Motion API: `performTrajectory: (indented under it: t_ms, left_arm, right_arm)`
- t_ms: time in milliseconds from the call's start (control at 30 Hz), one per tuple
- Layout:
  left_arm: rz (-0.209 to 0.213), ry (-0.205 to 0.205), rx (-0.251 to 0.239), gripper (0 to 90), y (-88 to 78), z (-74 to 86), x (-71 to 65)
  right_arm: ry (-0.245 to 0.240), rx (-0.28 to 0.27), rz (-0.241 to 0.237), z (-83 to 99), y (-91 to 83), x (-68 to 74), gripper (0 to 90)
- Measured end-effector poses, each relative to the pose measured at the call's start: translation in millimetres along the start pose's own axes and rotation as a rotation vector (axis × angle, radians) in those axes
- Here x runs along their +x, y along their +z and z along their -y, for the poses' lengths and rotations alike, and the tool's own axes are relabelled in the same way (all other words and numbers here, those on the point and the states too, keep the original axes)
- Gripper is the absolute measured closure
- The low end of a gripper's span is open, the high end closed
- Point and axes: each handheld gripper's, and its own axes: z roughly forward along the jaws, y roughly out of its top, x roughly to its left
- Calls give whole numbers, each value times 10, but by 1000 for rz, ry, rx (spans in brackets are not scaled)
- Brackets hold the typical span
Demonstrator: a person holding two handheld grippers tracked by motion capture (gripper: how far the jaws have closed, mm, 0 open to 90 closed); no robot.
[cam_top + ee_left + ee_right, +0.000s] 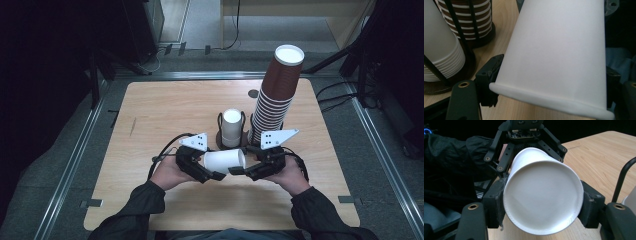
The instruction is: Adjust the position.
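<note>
While both hands sit low at the near middle of the counter [165, 107], a single white paper cup [224, 160] lies on its side in the air between them, held from both ends. The right gripper [243, 170] has its fingers [494, 203] pinching the cup's closed base, one pad on each flank; the left gripper [217, 175] has its fingers [489, 75] set against the wall just behind the rolled rim, pinching there. Judged step: a hand-over or two-handed reorientation of one cup, mid-transfer. The next move would seem to call for one gripper to let go cleanly while the other keeps a light pinch, since the thin wall could dent under pressure; then the cup can be turned towards a stack. Just beyond, a short stack of white cups [231, 128] stands in a dark wire holder [220, 120]; to its right rises a tall, leaning stack of brown cups [276, 95]. Surface: pale wood-grain board, rounded corners, on a metal-framed bench. Room beyond is dim, grey floor, cables trailing at far right.
</note>
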Motion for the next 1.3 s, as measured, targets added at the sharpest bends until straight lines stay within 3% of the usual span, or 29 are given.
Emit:
performTrajectory:
  t_ms: [67, 167, 267, 433, 633, 700, 733, 900, 1300]
  left_arm:
    - [3, -3, 15, 249, -13, -8, 1]
    - [-3, -14, 27, 250, -45, -5, 16]
    - [-17, -18, 31, 251, -84, 2, 34]
    - [-59, -21, 95, 251, -149, 10, 53]
    - [-82, -20, 159, 249, -132, 28, 72]
    - [-97, -16, 205, 244, -100, 40, 86]
    - [-97, -16, 205, 245, -100, 40, 86]
    - [-79, -18, 279, 245, -4, 62, 108]
    - [-85, -27, 378, 244, 190, 111, 122]
  right_arm:
    - [-10, 0, 3, -3, 1, 11, 331]
    - [-4, 14, 39, -12, -7, 10, 228]
    - [-1, 35, 50, -17, -26, 4, 211]
    - [-24, 135, 104, 16, -58, -8, 205]
    - [-44, 216, 141, 60, -32, -16, 205]
    - [-48, 234, 142, 72, -14, -19, 205]
    - [-48, 234, 142, 72, -14, -19, 205]
    - [-66, 274, 147, 99, 34, -21, 205]
    - [-96, 335, 142, 137, 144, -9, 213]
